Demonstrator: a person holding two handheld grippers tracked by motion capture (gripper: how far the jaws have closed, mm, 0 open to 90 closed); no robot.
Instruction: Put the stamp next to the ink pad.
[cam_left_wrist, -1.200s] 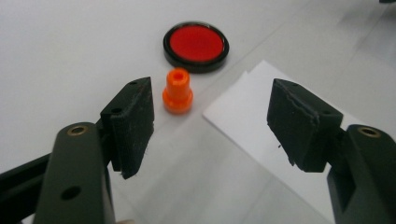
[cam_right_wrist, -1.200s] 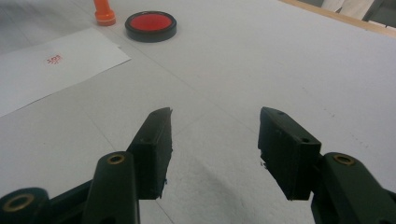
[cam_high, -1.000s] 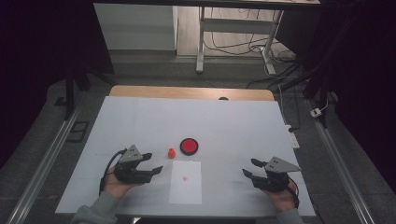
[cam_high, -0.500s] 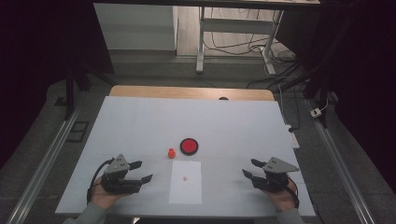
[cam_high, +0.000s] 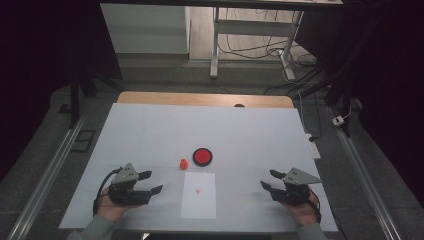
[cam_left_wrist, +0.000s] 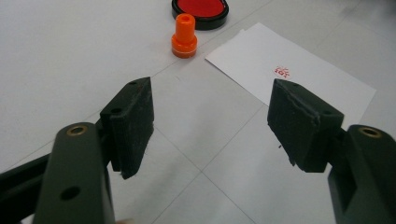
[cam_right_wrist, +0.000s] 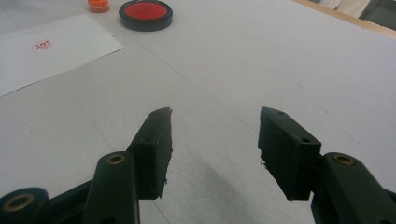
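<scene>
A small orange stamp (cam_high: 183, 163) (cam_left_wrist: 184, 36) stands upright beside a round red ink pad (cam_high: 202, 156) (cam_left_wrist: 200, 9) in a black case. Just in front of them lies a white sheet of paper (cam_high: 199, 200) (cam_left_wrist: 299, 88) with a red stamped mark (cam_high: 199, 190) (cam_left_wrist: 281, 72) near its top. My left gripper (cam_high: 154, 181) (cam_left_wrist: 212, 112) rests left of the paper, open and with nothing between its jaws, pointing at the stamp. At the right of the table my right gripper (cam_high: 267, 179) (cam_right_wrist: 215, 126) is open too and holds nothing. The ink pad (cam_right_wrist: 145, 13) and paper (cam_right_wrist: 46, 51) lie farther off.
The white table top (cam_high: 240, 130) has a wooden far edge (cam_high: 200, 99). A power strip (cam_high: 311, 145) sits at its right edge. Metal rails (cam_high: 45, 175) run along both sides, and desk legs and cables stand on the floor beyond.
My left gripper has drawn back a little to the left and toward the person, away from the stamp and paper. The right gripper has stayed put.
</scene>
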